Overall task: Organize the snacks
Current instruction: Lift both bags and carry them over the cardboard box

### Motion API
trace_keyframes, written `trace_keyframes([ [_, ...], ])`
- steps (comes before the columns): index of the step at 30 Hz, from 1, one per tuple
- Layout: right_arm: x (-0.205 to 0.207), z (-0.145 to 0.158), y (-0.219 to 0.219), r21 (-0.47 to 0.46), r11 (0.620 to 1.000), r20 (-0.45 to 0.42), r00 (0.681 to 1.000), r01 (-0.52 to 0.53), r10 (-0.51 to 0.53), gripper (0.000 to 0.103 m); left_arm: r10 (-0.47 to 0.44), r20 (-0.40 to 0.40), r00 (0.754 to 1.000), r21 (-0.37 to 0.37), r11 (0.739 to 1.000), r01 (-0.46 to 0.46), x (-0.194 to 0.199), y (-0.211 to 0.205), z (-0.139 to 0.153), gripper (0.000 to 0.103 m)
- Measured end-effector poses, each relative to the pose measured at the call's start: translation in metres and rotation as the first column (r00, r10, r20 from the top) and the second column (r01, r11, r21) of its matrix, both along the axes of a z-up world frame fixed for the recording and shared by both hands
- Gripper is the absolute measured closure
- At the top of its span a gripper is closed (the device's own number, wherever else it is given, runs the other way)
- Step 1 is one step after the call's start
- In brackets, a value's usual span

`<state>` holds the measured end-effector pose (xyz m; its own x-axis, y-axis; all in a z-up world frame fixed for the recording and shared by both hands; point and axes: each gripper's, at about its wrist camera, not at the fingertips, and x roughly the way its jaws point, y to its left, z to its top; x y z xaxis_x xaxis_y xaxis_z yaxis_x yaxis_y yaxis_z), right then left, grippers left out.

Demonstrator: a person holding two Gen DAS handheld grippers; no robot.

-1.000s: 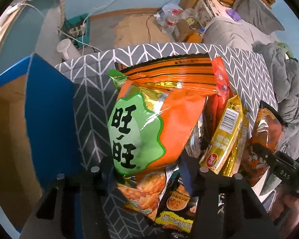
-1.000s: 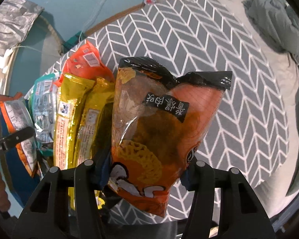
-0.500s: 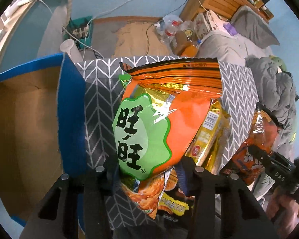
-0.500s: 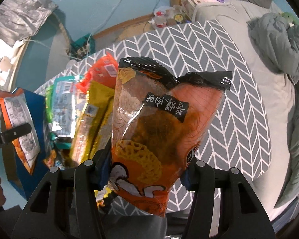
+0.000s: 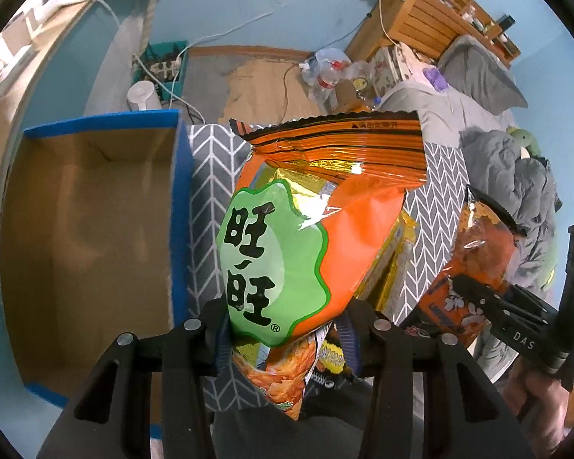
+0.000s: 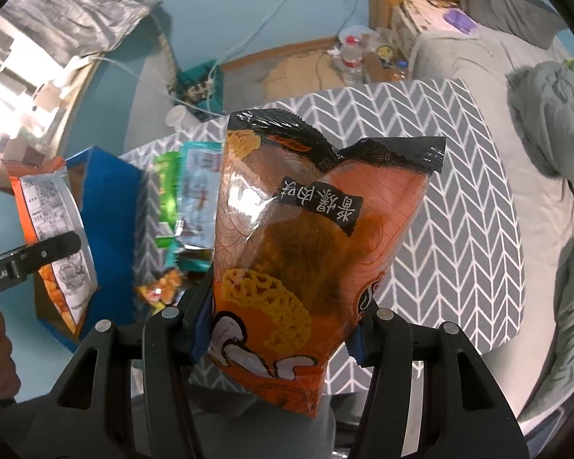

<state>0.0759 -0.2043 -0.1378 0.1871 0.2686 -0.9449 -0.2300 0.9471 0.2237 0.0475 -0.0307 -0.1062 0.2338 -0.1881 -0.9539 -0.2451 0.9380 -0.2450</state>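
Note:
My left gripper [image 5: 283, 334] is shut on an orange snack bag with a green label [image 5: 306, 237] and holds it in the air beside an open cardboard box with blue edges [image 5: 84, 229]. My right gripper [image 6: 279, 331] is shut on an orange and black snack bag [image 6: 313, 237] and holds it above the table. That bag [image 5: 478, 252] and the right gripper [image 5: 516, 329] also show in the left wrist view. The left bag [image 6: 53, 244] shows in the right wrist view next to the box [image 6: 103, 206].
The table has a grey chevron cloth [image 6: 459, 199]. Several snack packs lie on it: yellow ones [image 5: 396, 264], green and teal ones [image 6: 187, 191]. A bed with grey bedding [image 6: 547, 122] stands to the right. Cables and bottles litter the floor [image 5: 325, 72].
Both grippers have risen with their bags. The left one has moved left toward the box, so more of the box's inside shows. The snack pile has dropped lower in both views.

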Motion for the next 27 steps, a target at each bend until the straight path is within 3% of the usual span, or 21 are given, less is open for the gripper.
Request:
trace_keyframes([
  [16,-0.004,0.02,0.078,0.053,0.983,0.01,0.985,-0.173,0.173,0.048,0.147,0.019,0.989,0.015,0.989,-0.148,-0.045,0.062,0.019,0.057],
  [27,-0.006,0.022,0.153,0.095,0.946,0.013,0.951,-0.31,0.31,0.048,0.28,0.004,0.96,0.039,0.959,-0.28,-0.078,0.119,0.004,0.057],
])
